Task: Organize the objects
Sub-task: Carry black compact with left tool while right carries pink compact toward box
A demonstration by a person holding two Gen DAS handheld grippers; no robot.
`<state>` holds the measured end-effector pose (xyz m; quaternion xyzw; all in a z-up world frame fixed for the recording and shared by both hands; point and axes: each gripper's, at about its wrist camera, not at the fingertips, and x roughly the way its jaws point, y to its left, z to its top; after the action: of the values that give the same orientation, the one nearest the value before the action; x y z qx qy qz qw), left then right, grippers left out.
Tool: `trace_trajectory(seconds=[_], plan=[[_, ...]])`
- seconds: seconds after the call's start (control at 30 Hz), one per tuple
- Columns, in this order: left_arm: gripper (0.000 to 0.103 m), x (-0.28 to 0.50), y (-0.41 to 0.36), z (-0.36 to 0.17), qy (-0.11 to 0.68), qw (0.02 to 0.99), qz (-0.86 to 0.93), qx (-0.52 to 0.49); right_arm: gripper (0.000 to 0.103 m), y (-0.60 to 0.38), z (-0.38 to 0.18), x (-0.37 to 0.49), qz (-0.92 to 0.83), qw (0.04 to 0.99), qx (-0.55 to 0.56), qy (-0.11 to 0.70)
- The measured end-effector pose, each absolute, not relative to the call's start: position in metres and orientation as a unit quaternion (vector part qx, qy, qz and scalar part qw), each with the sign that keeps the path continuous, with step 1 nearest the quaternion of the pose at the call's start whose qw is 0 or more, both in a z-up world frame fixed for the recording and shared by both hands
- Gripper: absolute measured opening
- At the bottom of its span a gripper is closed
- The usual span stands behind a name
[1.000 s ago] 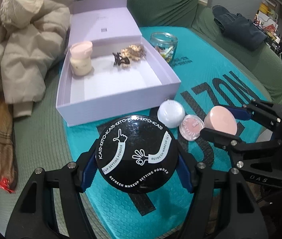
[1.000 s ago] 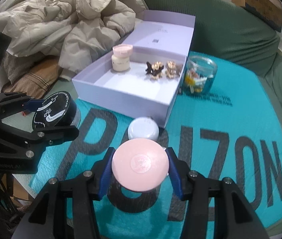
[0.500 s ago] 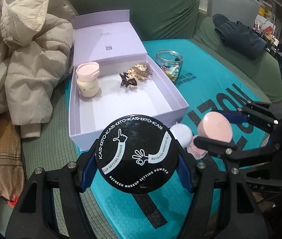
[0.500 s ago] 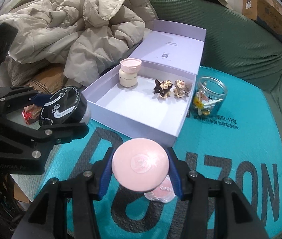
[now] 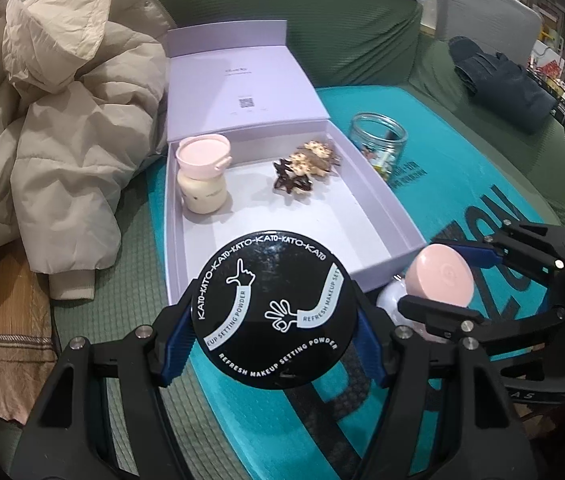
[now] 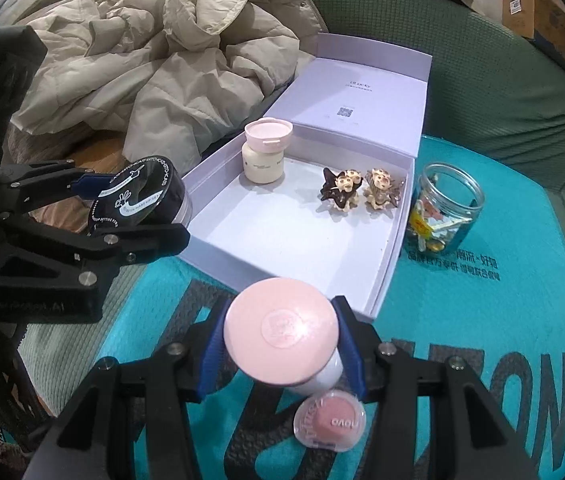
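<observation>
A black setting-powder jar (image 5: pixel 272 314) is clamped between the blue pads of the left gripper (image 5: pixel 272 316), its printed lid turned toward the camera, and it is held above the near edge of the open lilac box (image 5: pixel 386 216). A pink-lidded compact (image 6: pixel 281 337) is gripped in the same way by the right gripper (image 6: pixel 280 340), raised just short of the box's near corner. Directly beneath that compact a white round jar (image 6: pixel 322 376) is partly hidden, and just nearer to the right gripper a small blush pot (image 6: pixel 330 420) is seen lying on the teal mat (image 6: pixel 482 320). Ahead of both grippers, at the far end of the box, a cream bottle with a pink cap (image 5: pixel 202 174) is stood upright on the left, and two hair clips (image 6: pixel 362 190) are laid side by side to its right. Outside the box, just beyond its right wall, a glass jar of small colourful items (image 6: pixel 446 208) is stood on the mat. Farther off to the left, a beige padded jacket (image 5: pixel 54 120) is heaped on the green sofa (image 6: pixel 502 80).
</observation>
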<state>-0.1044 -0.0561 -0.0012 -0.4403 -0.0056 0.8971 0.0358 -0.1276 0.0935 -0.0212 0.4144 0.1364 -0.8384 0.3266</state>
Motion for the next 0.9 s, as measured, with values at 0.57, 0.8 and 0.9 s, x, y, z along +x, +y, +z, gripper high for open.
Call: trace_trajectory(seconds=[0.57, 0.8, 0.9], plan=[[0.067, -0.164, -0.082, 0.003, 0.002, 0.020, 0.900, -0.434, 0.051, 0.076, -0.023, -0.183, -0.841, 0.328, 0.411, 0.130], [0.067, -0.186, -0.085, 0.002, 0.008, 0.023, 0.900, -0.435, 0.051, 0.069, -0.021, -0.208, -0.843, 0.327, 0.405, 0.135], [0.067, -0.196, -0.086, 0.001, 0.008, 0.023, 0.901, -0.434, 0.051, 0.068, -0.023, -0.218, -0.844, 0.323, 0.405, 0.136]])
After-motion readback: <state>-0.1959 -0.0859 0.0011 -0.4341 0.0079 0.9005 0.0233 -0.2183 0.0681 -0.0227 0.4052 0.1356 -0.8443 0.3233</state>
